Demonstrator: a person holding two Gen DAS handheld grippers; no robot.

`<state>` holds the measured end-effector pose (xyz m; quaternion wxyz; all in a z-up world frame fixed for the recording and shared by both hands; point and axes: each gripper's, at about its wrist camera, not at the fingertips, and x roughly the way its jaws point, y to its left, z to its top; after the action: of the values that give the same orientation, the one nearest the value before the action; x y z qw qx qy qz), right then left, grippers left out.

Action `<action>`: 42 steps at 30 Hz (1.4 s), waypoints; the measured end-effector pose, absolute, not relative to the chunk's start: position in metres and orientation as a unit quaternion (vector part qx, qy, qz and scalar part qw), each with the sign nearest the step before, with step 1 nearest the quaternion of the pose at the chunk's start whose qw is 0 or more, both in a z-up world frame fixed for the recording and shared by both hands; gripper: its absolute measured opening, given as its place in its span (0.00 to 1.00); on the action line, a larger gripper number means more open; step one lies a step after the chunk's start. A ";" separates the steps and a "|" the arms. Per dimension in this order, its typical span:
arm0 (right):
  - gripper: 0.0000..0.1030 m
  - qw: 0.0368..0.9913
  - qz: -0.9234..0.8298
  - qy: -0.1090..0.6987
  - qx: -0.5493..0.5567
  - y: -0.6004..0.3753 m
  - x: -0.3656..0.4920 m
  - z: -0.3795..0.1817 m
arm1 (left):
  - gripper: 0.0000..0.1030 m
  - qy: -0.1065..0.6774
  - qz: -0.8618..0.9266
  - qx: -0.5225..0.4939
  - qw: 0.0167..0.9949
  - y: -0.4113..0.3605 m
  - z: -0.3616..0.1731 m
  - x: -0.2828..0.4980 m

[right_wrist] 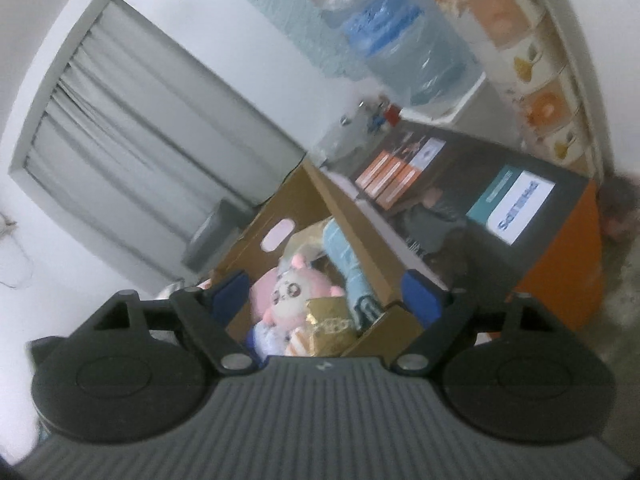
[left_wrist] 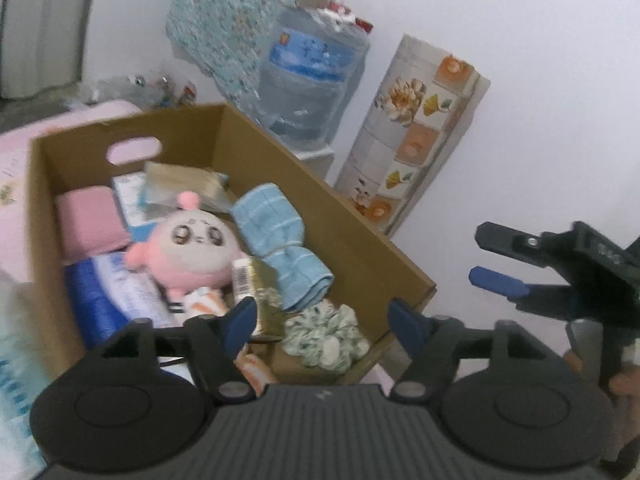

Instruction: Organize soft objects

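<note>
The scrunchie lies in the box at its near corner, lower centre of the left wrist view, just beside the gold pack and below the blue towel; the pink plush sits mid-box with the pink pad at its upper left. The left gripper hangs right over the scrunchie with its fingers wide and nothing pinched between them. The right gripper, at the right edge of that view and outside the box, is also wide and empty; in its own view the plush and gold pack show between its tips but farther off. The step looks like a drop just finished, so the sound way on is to lift the left gripper straight clear without snagging the scrunchie's folds. Keep both grippers apart over the box rim.
</note>
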<state>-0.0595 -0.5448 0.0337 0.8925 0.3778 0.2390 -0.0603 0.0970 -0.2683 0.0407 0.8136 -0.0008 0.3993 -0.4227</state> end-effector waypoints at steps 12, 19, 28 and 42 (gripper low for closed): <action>0.99 0.934 -0.027 0.261 0.243 -0.460 -0.054 0.072 | 1.00 0.344 -0.251 0.004 0.905 -0.161 0.078 0.057; 0.99 0.938 -0.029 0.283 0.198 -0.408 -0.058 0.079 | 1.00 0.399 -0.206 0.029 0.893 -0.133 0.066 0.048; 0.99 0.926 -0.060 0.345 0.144 -0.359 -0.052 0.066 | 1.00 0.410 -0.121 0.072 0.901 -0.132 0.045 0.035; 0.99 0.916 -0.032 0.391 0.083 -0.311 -0.051 0.039 | 1.00 0.417 -0.084 0.038 0.904 -0.126 0.038 0.019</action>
<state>-0.0508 -0.3110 0.0391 0.9160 0.0830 0.3912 -0.0321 0.0194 -0.1257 0.0378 0.9042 0.0377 0.4169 -0.0843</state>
